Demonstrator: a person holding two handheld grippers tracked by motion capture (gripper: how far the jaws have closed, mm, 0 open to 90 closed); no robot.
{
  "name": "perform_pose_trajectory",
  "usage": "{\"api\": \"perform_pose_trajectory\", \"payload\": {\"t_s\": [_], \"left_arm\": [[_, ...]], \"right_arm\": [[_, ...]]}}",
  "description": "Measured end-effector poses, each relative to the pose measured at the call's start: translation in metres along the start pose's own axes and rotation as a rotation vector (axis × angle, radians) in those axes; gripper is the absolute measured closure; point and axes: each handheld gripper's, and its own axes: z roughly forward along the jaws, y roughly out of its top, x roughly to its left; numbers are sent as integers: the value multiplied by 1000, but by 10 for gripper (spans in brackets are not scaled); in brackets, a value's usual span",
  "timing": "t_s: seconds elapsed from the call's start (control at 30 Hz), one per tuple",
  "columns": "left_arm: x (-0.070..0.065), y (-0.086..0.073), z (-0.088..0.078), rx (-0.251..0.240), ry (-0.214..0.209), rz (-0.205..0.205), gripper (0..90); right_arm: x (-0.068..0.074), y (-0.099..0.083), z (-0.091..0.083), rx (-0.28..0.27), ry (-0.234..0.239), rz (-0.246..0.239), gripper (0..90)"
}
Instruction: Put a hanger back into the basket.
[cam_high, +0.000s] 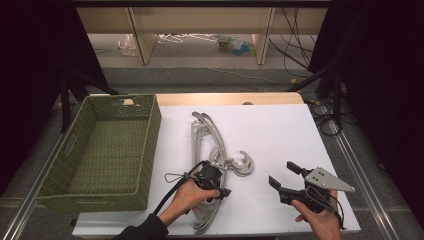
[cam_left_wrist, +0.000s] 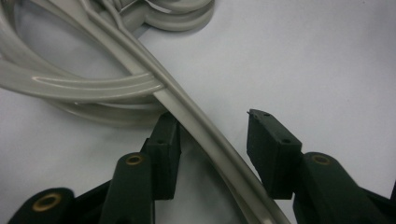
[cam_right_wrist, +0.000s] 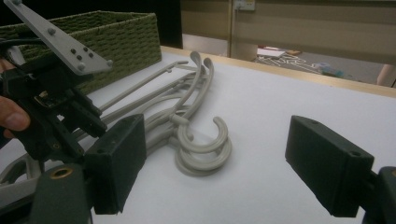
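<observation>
Left claw (cam_left_wrist: 212, 140) half open, astride one arm of the grey hangers (cam_left_wrist: 140, 70), not yet clamping. Hangers at worktop (cam_high: 280, 130) centre. Right claw (cam_right_wrist: 215, 163) wide, empty, at four o'clock.

One camera looks down from overhead – whole table (cam_high: 280, 130). Two ride low and close – both catch the grey hangers (cam_right_wrist: 196, 140).

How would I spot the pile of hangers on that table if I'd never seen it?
Start at the white table and find the green woven basket on its left side. Just right of the basket lies a stack of pale grey plastic hangers. Their curled hooks point toward the table's middle, and nothing else there is grey and curved.
</observation>
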Motion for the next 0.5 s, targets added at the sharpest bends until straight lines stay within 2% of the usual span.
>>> {"api": "perform_pose_trajectory", "payload": {"t_s": [0.1, 0.13, 0.27, 0.33, 0.4, 0.43, 0.5], "left_arm": [[-2, -1, -3, 10, 7, 15, 588], [0, -2, -6, 0, -12, -16, 598], [-1, -4, -14, -14, -15, -17, 616], [-1, -5, -17, -43, -33, -52, 620], [-4, -7, -18, -86, -26, -90, 625], [-5, -7, -19, -86, -32, -90, 628], [-5, -6, -22, -105, -70, -115, 638]], "right_arm": [[0, 0, 0, -4, -1, 3, 218], [0, 0, 0, -5, -1, 5, 219], [-1, 0, 0, -10, -8, -3, 218], [-1, 0, -1, -5, -8, -2, 218], [-1, 0, -1, -4, -13, -4, 218], [-1, 0, -1, -2, -10, -4, 219], [-1, 0, 0, -4, -10, 0, 218]]}}
